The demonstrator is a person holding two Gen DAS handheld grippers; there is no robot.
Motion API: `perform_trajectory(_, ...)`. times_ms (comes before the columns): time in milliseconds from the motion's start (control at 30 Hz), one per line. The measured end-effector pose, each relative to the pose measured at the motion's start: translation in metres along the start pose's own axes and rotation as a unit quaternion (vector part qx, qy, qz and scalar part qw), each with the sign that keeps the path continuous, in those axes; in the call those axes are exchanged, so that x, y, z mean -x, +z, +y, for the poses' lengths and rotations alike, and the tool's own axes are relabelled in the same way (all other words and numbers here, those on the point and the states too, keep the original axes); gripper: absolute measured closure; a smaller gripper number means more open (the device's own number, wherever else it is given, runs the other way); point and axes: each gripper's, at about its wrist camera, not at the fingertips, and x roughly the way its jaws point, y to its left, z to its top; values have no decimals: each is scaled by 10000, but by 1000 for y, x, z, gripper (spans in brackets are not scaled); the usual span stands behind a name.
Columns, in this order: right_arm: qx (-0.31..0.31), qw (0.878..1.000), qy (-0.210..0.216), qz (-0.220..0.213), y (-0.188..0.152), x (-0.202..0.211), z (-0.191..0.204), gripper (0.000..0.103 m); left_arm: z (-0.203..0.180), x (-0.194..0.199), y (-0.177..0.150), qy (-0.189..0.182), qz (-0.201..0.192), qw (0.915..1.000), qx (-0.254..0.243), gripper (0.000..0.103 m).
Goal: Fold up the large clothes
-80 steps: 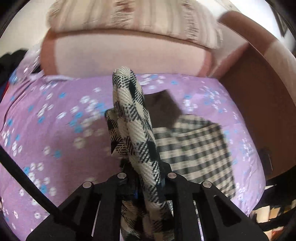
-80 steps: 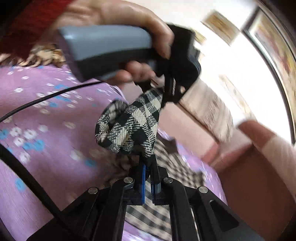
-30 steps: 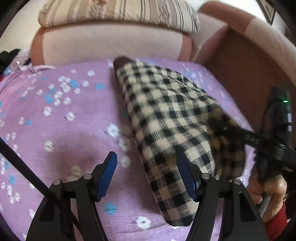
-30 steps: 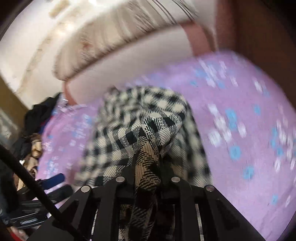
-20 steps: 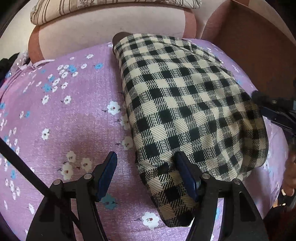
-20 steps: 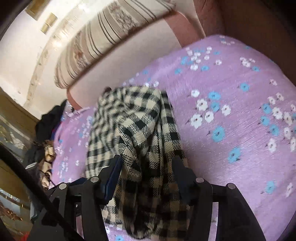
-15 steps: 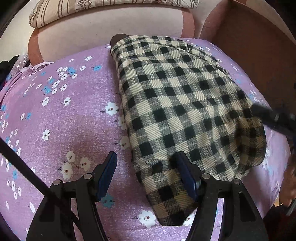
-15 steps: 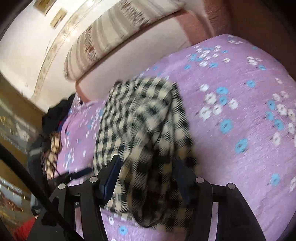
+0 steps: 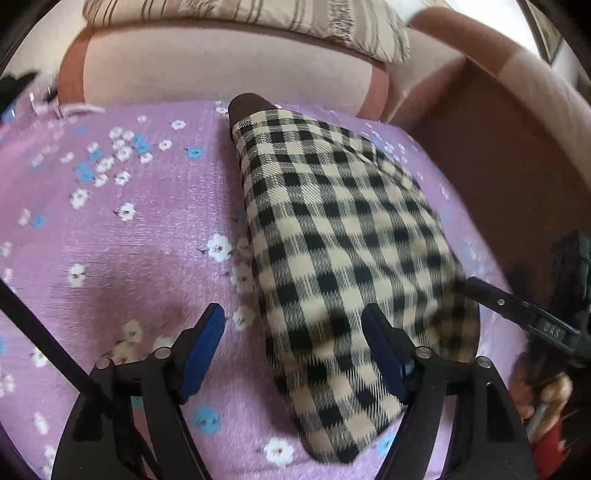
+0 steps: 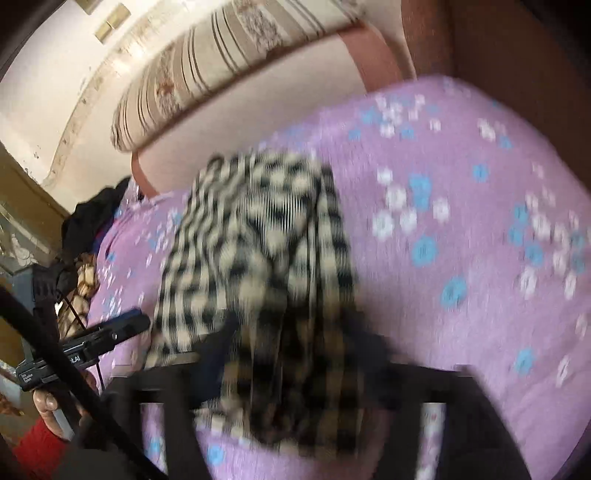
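Both grippers have let go: left gripper [image 9: 291, 343] and right gripper [image 10: 291, 354] are opening over the garment [image 9: 343, 258]; smooth its sheet-edge [image 9: 110, 236] end flat.

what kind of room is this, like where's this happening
Most likely a home living room or bedroom: the checked garment lies on a sofa or daybed covered with a purple flowered sheet, with a padded pink backrest, a striped cushion on top, and a brown armrest at the side.
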Motion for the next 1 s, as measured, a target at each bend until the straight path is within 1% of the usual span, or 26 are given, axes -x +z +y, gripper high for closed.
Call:
perform_trajectory(67, -47, 9998, -56, -164, 12, -7, -5, 20, 6, -8, 7, -294, 62, 9993, 228, 23)
perform_trajectory(133, -177, 9998, -45, -88, 20, -23, -12, 19, 12, -22, 15, -665, 182, 9966, 442, 21)
perform_trajectory(200, -424, 9989, 151, 89, 24, -43, -22, 15, 10, -35, 20, -956, 303, 9938, 484, 18)
perform_trajectory(233, -546, 9979, 284, 201, 25, -53, -27, 13, 8, -42, 22, -1044, 389, 9927, 462, 14)
perform_trajectory(267, -664, 9962, 453, 323, 26, -63, -31, 12, 7, -49, 23, -1054, 446, 9925, 437, 9)
perform_trajectory(300, -732, 9948, 592, 392, 25, -71, -34, 11, 6, -56, 23, -1032, 502, 9925, 416, 9)
perform_trajectory(333, -745, 9945, 658, 332, 24, -74, -34, 9, 2, -65, 22, -1016, 640, 9920, 399, 9)
perform_trajectory(367, -726, 9947, 682, 257, 24, -77, -31, 12, 0, -70, 20, -1064, 776, 9905, 387, 14)
perform_trajectory(400, -741, 9938, 770, 291, 23, -80, -27, 22, -3, -73, 18, -1073, 847, 9899, 367, 20)
perform_trajectory(433, -833, 9904, 1020, 426, 23, -85, -22, 52, -4, -71, 18, -998, 784, 9913, 339, 37)
perform_trajectory(467, -899, 9898, 1014, 430, 22, -86, -14, 52, -5, -66, 18, -999, 735, 9918, 312, 51)
perform_trajectory(500, -723, 9923, 953, 330, 23, -84, -1, 54, -5, -58, 21, -1004, 684, 9922, 288, 58)
perform_trajectory(533, -608, 9921, 1064, 265, 25, -81, 12, 59, -4, -49, 26, -984, 658, 9927, 243, 65)
perform_trajectory(567, -578, 9907, 1211, 210, 25, -78, 19, 61, -4, -40, 31, -912, 591, 9939, 205, 66)
perform_trajectory(633, -522, 9854, 1616, 77, 30, -70, 38, 62, -3, -18, 40, -681, 364, 9970, 49, 66)
perform_trajectory(667, -463, 9840, 1721, 6, 31, -68, 47, 62, -3, -11, 42, -627, 310, 9975, -13, 66)
perform_trajectory(733, -455, 9825, 1804, -5, 31, -72, 55, 62, -2, 5, 47, -341, 210, 9990, -179, 66)
perform_trajectory(800, -558, 9854, 1598, 204, 27, -88, 56, 61, -2, 11, 43, 50, 194, 9991, -363, 62)
perform_trajectory(833, -558, 9879, 1412, 325, 23, -95, 56, 58, -2, 6, 39, 205, 302, 9985, -404, 60)
perform_trajectory(867, -490, 9920, 1048, 509, 17, -105, 56, 53, 2, 0, 36, 335, 411, 9977, -423, 58)
perform_trajectory(900, -435, 9936, 861, 586, 14, -108, 53, 49, 3, -8, 27, 626, 553, 9954, -460, 56)
perform_trajectory(933, -370, 9946, 737, 624, 11, -109, 53, 39, 2, -10, 21, 731, 552, 9947, -477, 50)
perform_trajectory(967, -324, 9953, 672, 614, 10, -106, 53, 34, 5, -8, 13, 787, 470, 9946, -487, 48)
perform_trajectory(1000, -275, 9960, 617, 577, 11, -102, 55, 32, 6, -2, 4, 781, 336, 9953, -461, 46)
